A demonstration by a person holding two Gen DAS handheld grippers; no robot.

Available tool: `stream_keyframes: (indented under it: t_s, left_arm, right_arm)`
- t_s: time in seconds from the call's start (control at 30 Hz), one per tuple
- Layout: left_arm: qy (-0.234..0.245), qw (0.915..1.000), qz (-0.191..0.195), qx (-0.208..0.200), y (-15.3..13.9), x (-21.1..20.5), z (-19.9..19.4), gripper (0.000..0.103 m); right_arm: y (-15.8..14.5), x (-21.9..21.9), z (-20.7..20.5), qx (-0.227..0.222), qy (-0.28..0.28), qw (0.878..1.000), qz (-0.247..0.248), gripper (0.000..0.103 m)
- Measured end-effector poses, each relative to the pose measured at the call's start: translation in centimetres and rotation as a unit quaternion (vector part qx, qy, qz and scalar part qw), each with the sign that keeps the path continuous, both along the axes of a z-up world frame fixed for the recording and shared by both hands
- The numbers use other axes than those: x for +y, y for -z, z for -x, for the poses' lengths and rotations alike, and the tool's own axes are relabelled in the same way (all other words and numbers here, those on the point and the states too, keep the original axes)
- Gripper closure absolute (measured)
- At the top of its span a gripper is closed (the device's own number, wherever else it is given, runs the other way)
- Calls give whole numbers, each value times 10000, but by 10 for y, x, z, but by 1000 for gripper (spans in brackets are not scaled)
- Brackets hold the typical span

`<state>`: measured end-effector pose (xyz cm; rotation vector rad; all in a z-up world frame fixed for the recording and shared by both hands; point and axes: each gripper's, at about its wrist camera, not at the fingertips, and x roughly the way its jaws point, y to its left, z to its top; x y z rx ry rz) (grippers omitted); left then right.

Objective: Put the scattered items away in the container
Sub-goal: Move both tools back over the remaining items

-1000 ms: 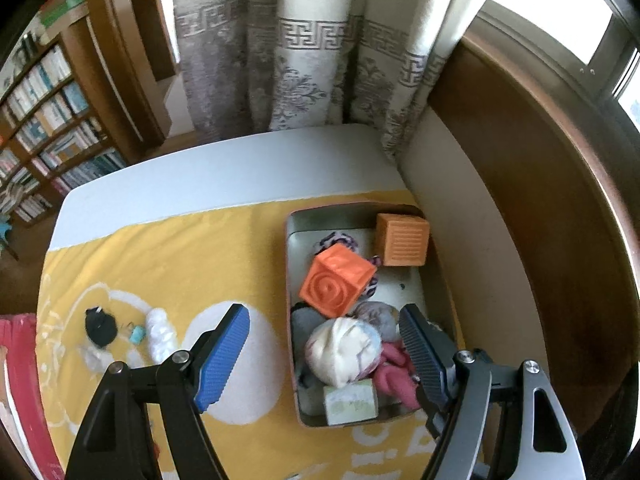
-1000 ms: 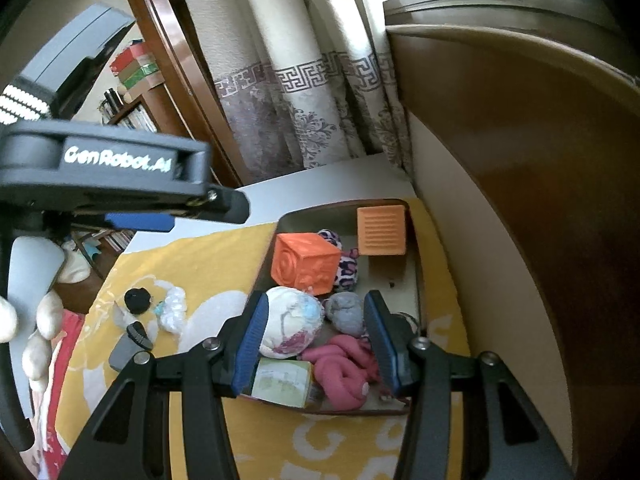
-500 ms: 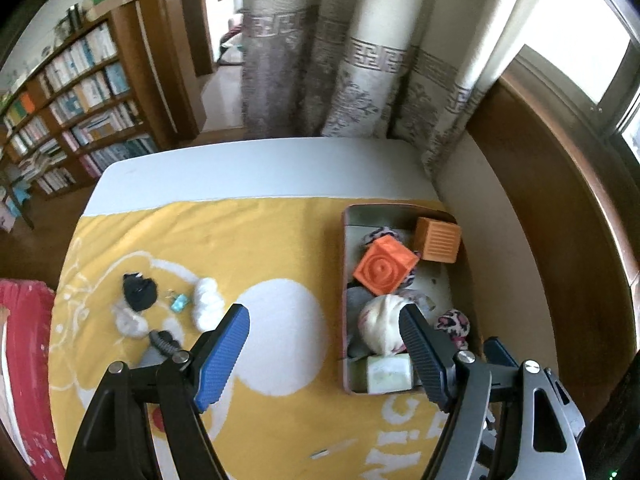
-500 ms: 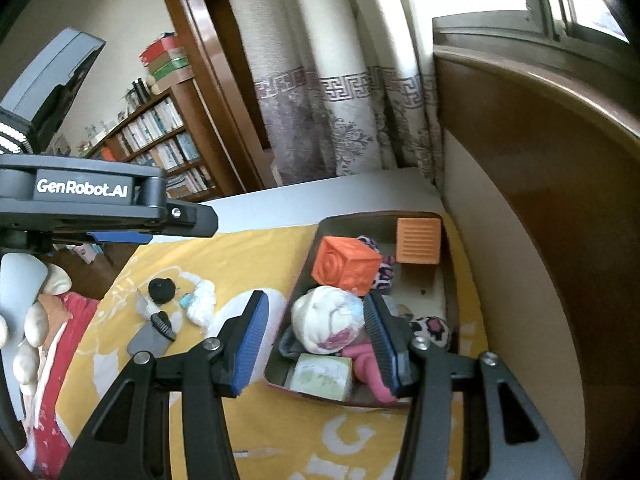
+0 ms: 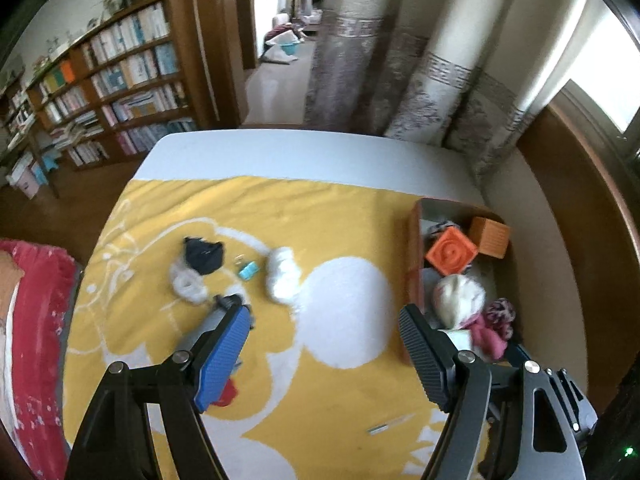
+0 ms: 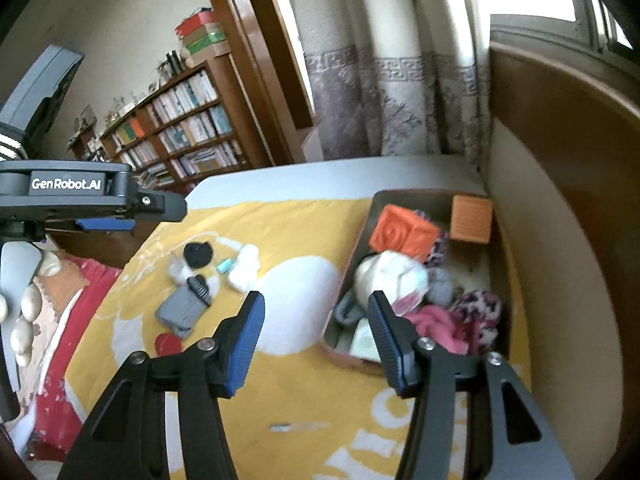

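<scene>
Table under a yellow cloth (image 5: 344,412) with white figures, against a brown wall; curtains (image 6: 384,108) behind, bookshelf (image 5: 120,92) to the far left.

Tray (image 6: 404,196): at the right edge of the cloth, beside the wall. Contents: two orange blocks, the ridged one (image 6: 471,219) in the far corner, the spiral-faced one (image 6: 402,233) tilted against the heap; a white ball (image 6: 390,274); a pink cloth (image 6: 436,326); a spotted pompom (image 6: 478,306); something grey (hard to name).

Loose on the cloth, well apart from the tray: black lump (image 5: 203,253), white fluff (image 5: 185,285) touching it, small teal clip (image 5: 248,270), white wad (image 5: 282,276), grey pouch (image 6: 182,308) with a black comb-like piece on it, red disc (image 6: 168,344) just beside the pouch. A thin sliver (image 5: 386,426) lies nearer the viewer.

Left gripper (image 5: 324,332): jaws wide apart, nothing between them, hanging above the cloth between the scatter and the tray.

Right gripper (image 6: 316,320): jaws parting, holding nothing; its right finger crosses the tray's near end in view (contact not visible).
</scene>
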<state>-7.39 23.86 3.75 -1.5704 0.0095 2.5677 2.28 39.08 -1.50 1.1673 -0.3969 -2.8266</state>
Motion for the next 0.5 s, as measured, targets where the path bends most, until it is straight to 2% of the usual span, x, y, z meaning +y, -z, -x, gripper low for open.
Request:
stream_keyframes:
  t_s: [0.27,0.5]
  left_arm:
    - [-125,9996,162,213,3,-33,-12,24]
    - [-190,9988,223,399,3,-53,-19,24]
  right_arm:
    - [15,-14,-3,-352,-46,9994,52,45]
    - [18,-43,1,-516,-246,9983,-138,45]
